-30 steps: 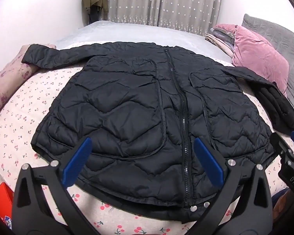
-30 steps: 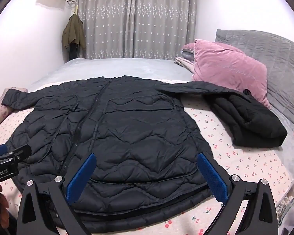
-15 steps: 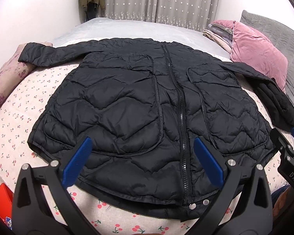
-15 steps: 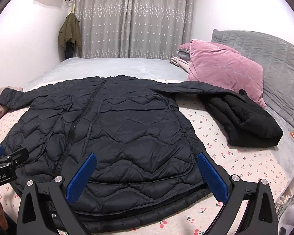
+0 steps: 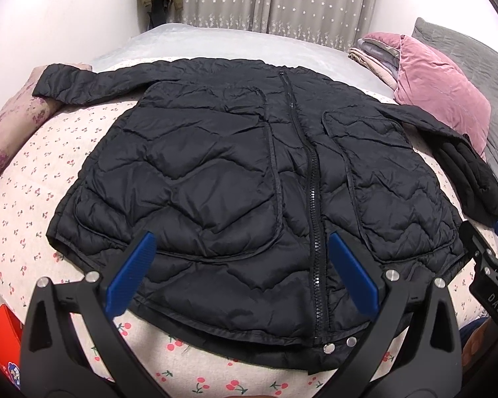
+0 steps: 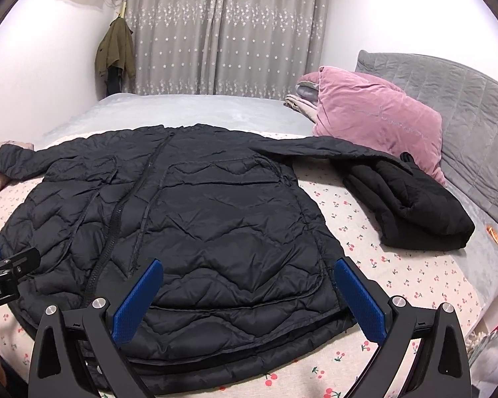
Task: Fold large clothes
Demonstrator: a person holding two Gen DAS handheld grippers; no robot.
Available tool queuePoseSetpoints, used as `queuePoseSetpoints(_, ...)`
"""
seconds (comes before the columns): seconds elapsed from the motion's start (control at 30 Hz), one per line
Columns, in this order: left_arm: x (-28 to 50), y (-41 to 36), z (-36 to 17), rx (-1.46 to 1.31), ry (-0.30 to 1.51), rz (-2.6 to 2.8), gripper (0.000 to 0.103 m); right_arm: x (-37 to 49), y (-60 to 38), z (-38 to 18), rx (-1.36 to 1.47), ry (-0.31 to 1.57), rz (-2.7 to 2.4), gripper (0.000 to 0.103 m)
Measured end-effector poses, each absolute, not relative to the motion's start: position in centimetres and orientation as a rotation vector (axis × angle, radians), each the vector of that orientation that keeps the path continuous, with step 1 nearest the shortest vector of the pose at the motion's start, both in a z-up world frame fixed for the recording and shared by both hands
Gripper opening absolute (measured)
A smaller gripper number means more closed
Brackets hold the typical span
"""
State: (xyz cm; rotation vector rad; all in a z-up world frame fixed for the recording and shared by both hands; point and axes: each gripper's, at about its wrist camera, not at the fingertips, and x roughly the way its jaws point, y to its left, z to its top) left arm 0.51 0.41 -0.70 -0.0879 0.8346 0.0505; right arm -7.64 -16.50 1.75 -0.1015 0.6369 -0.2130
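Jacket (image 5: 215, 179) flat on bed (image 5: 23, 179), zipped, both grippers' fingers (image 5: 131, 275) wide apart, empty, above hem

White walls (image 6: 43, 66), grey starred curtains (image 6: 229, 30), grey headboard (image 6: 464, 106)

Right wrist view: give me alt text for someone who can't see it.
A black quilted jacket lies zipped and spread flat, sleeves out, on a cherry-print bed sheet, with the open right gripper hovering over its hem. A folded black garment and a pink pillow sit to the right.
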Motion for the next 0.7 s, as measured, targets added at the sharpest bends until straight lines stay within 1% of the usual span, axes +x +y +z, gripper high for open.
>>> queuePoseSetpoints(0.37,0.8,1.5,-0.6,-0.139,0.835,0.057,0.103,-7.1,-17.9,1.8,-0.059,0.671,-0.251,0.103)
queuePoseSetpoints(0.47,1.1,1.9,-0.4,-0.143,0.838,0.068,0.103,-7.0,-18.2,2.0,-0.056,0.650,-0.255,0.103)
queuePoseSetpoints(0.6,1.9,3.2,0.6,-0.196,0.848,0.069,0.103,-6.1,-19.1,2.2,0.004,0.656,-0.205,0.103)
queuePoseSetpoints(0.7,3.0,4.7,2.2,-0.213,0.834,0.109,0.103,-4.1,-20.8,1.6,0.082,0.756,-0.153,0.103)
